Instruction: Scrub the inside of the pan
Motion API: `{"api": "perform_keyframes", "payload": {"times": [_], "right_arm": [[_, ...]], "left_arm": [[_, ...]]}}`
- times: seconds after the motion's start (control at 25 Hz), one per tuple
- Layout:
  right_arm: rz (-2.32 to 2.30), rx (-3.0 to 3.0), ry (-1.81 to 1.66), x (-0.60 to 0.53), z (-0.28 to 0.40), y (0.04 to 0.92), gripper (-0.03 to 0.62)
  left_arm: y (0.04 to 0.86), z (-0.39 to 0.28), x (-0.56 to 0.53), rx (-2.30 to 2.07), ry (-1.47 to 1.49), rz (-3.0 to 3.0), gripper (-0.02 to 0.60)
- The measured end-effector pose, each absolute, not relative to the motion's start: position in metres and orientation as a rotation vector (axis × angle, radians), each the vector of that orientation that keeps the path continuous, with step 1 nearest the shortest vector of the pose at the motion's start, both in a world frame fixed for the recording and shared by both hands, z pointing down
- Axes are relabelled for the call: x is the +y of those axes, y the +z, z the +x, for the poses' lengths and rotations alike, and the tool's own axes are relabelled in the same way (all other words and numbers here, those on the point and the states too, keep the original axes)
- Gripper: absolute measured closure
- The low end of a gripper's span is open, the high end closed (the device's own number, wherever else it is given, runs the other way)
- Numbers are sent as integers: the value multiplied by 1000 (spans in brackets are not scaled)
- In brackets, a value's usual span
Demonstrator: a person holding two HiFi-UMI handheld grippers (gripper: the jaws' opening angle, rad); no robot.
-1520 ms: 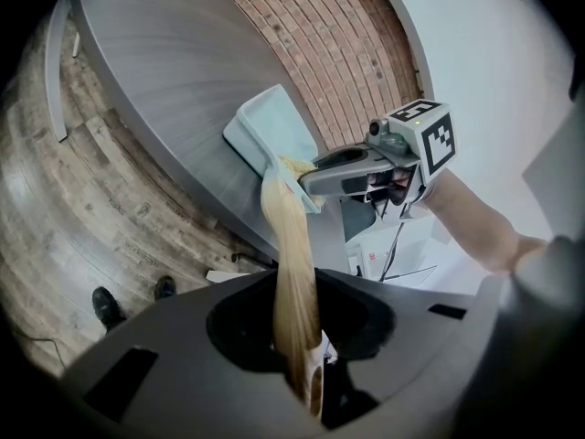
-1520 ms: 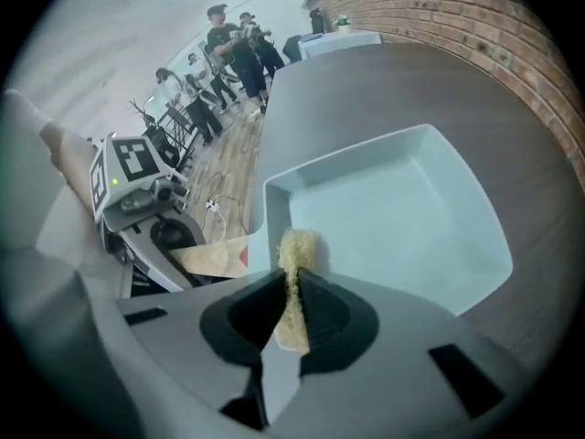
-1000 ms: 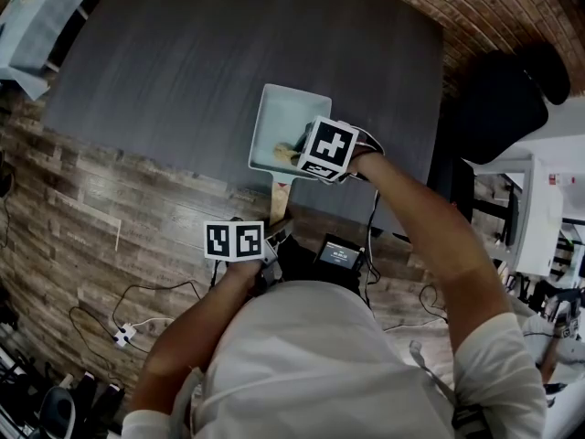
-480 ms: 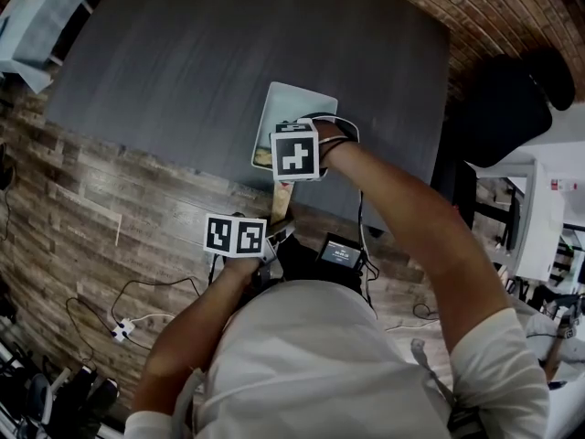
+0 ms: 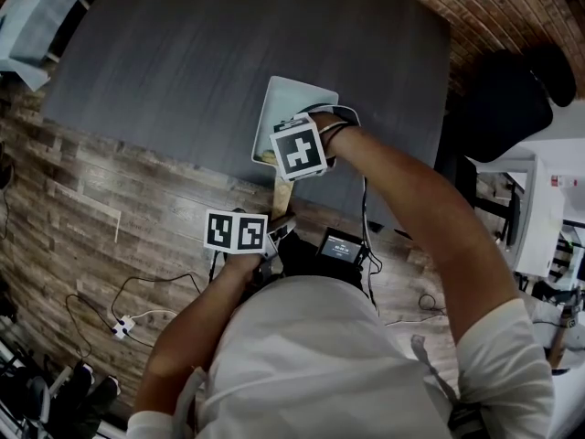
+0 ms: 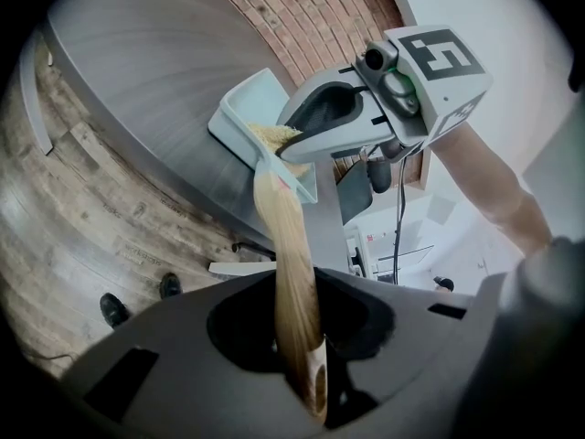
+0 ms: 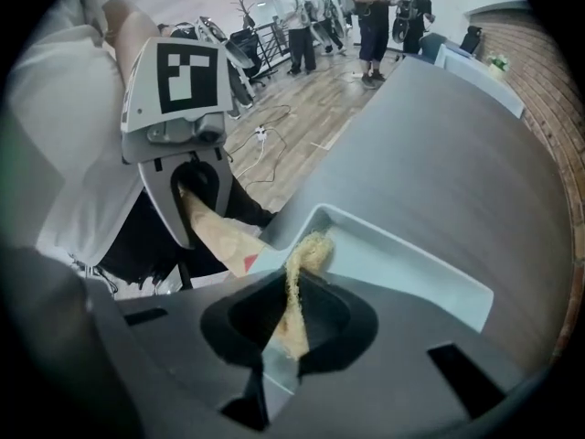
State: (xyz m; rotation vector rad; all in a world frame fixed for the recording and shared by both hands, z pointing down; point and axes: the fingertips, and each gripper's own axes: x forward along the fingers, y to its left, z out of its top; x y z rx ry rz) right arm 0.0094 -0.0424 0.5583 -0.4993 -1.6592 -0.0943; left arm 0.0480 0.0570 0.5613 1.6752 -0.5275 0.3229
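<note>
A pale blue-green square pan (image 5: 294, 106) lies near the front edge of the dark grey table (image 5: 201, 53), its wooden handle (image 5: 282, 193) sticking out over the edge. My left gripper (image 6: 306, 373) is shut on that handle (image 6: 291, 273) and points slightly down. My right gripper (image 5: 274, 158) points steeply down into the pan's near-left corner by the handle. It is shut on a tan fibrous scrub pad (image 7: 297, 291), whose tip rests on the pan (image 7: 402, 263) floor. From the left gripper view the scrub pad (image 6: 271, 135) shows under the right gripper's fingers (image 6: 315, 144).
Wood-plank floor (image 5: 91, 208) with a white power strip and cables (image 5: 123, 327) lies in front of the table. A black chair (image 5: 503, 99) stands at the right, a brick wall (image 5: 494, 7) behind. Several people (image 7: 366, 16) stand far off in the right gripper view.
My right gripper has slid left across the pan toward the corner by the handle and rolled about its axis, still on the scrub pad. The left gripper and the handle stay put.
</note>
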Motion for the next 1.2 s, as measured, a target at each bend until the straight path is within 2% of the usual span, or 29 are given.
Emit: {"api": "perform_keyframes", "payload": {"times": [0.52,1.2], "right_arm": [[-721,-1358,-272,-29,62,556,553],[-801,-1136,-418,-29,91,552,553]], "left_arm": [[562,50,56,-545,302,1661,499],[563,49,55,-563,294,1660,499]]}}
